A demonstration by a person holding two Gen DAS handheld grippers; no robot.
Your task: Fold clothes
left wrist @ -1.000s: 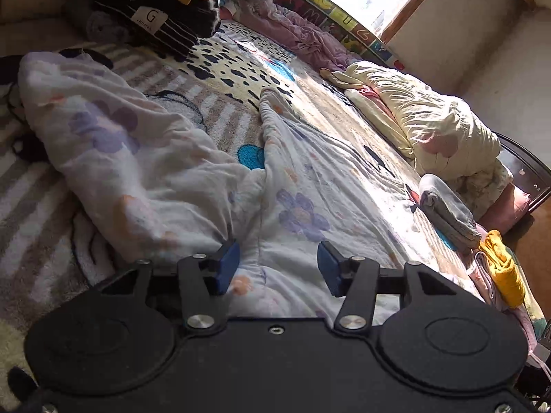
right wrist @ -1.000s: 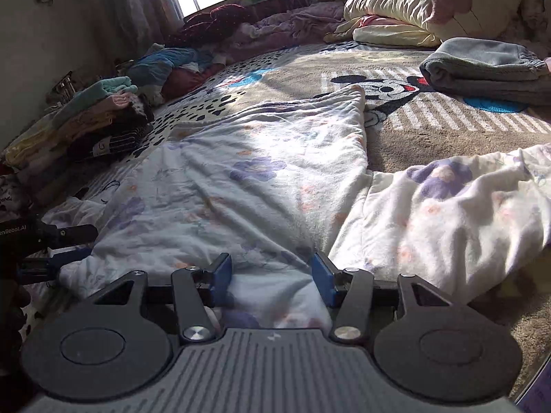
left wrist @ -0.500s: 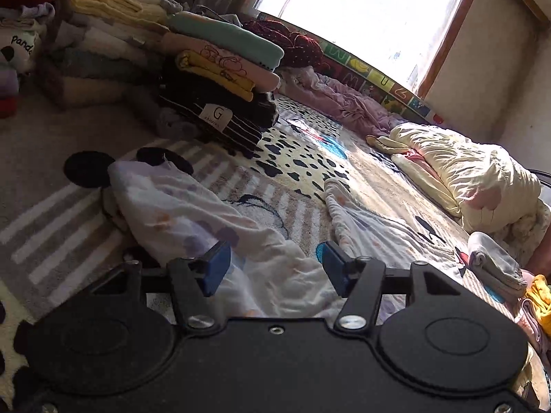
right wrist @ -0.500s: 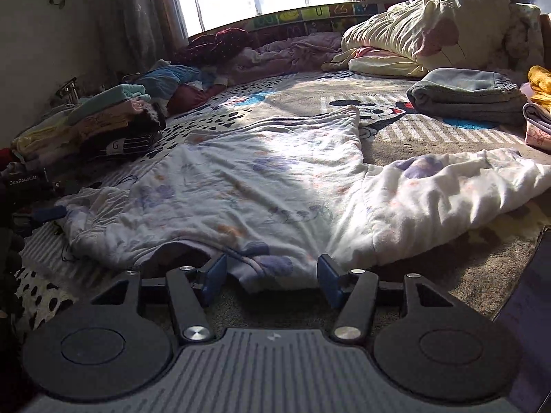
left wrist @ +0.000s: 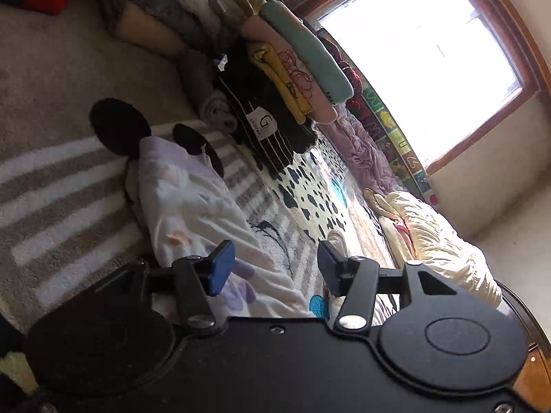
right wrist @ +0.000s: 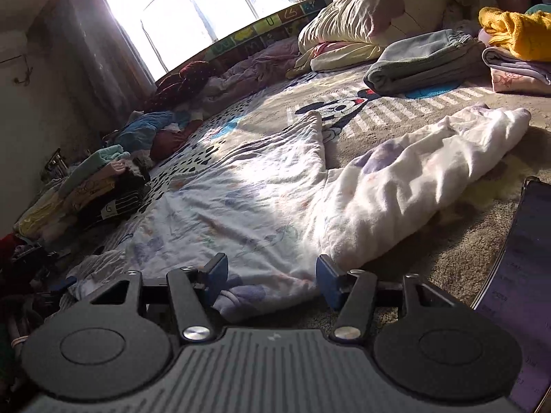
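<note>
A white garment with purple and orange flowers [right wrist: 261, 203] lies spread on the cartoon-mouse rug, one sleeve [right wrist: 430, 168] stretched out to the right. My right gripper [right wrist: 272, 277] is open, low at the garment's near hem, which lies between the blue pads without being pinched. The left wrist view is strongly tilted; there the other sleeve [left wrist: 193, 206] lies bunched on the striped part of the rug. My left gripper [left wrist: 273, 268] is open above that sleeve and holds nothing.
A stack of folded clothes [left wrist: 275, 79] stands past the sleeve, and shows again as a pile [right wrist: 89, 189] at the left. Folded grey trousers [right wrist: 423, 62], a yellow garment [right wrist: 513, 34] and a cream quilt [right wrist: 361, 20] lie at the back right. A dark tablet [right wrist: 520, 292] sits at the right.
Both grippers have drawn back from the garment. The left one rolled hard to one side and swung toward the folded stack. The right one backed to the hem, bringing the whole garment into view.
</note>
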